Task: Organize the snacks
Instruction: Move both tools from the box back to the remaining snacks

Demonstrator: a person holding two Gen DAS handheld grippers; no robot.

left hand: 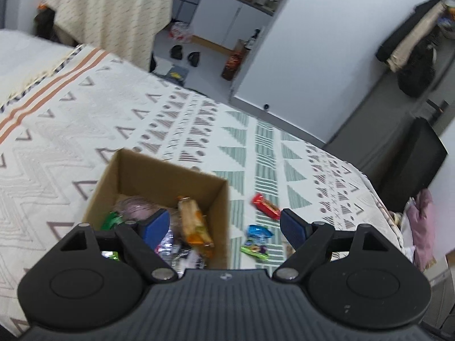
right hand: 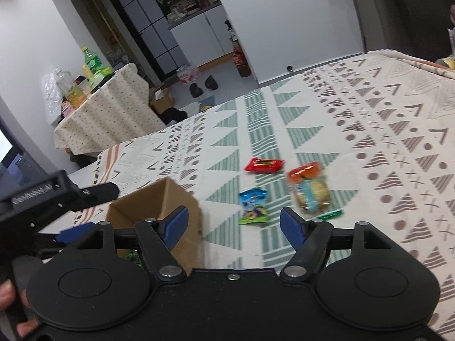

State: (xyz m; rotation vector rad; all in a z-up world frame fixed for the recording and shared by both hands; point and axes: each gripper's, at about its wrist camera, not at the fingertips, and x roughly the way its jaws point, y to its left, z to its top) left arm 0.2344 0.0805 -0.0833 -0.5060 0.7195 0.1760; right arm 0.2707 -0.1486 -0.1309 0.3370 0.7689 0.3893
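Patterned cream bedspread [right hand: 369, 119] with green and brown triangles fills both views, and it serves as my work surface. My landmark is the open brown cardboard box [left hand: 170, 176], set on the spread so that loose snacks can be dropped straight in. Inside it I already see a sandwich-like pack in orange-trimmed clear wrap [left hand: 194, 221], plus green and silvery wrappers I cannot make out well.

Right of the box, on the spread, lie the snacks not yet sorted: a red flat wrapper [right hand: 264, 165] farthest from it, a blue and green sachet [right hand: 253, 206] nearest it, a clear pack of biscuits with an orange top [right hand: 310, 189] beyond that, and a thin green stick pack [right hand: 330, 214] just beside the biscuits.

My left gripper [left hand: 224, 227] hangs over the box's right wall with its blue pads spread wide and nothing between them. My right gripper [right hand: 233, 224] is likewise spread and empty, hovering above the spread between the box and the sachet. I judge the sachet the easiest next pick.
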